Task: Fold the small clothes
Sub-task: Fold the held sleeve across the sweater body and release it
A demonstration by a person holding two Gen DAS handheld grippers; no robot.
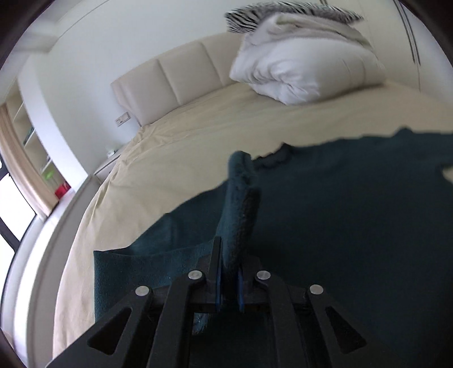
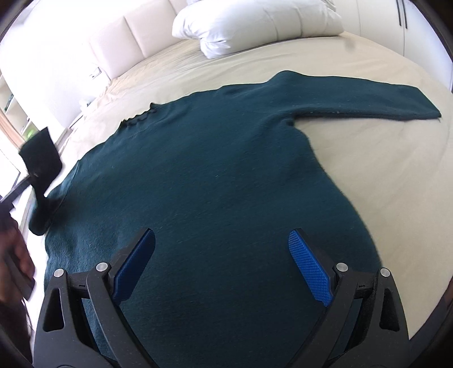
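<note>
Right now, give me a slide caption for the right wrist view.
Open right tool hovers over a teal sweater spread on a beige bed, one sleeve outstretched.

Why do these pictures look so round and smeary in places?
Both views come through fisheye lenses, so the bed bulges and the corners go black. Left wrist view: the duvet and striped cloth are smeared, the window at left blown out white. Right wrist view: the sweater is fairly sharp; the lifted sleeve and the hand blur.
</note>
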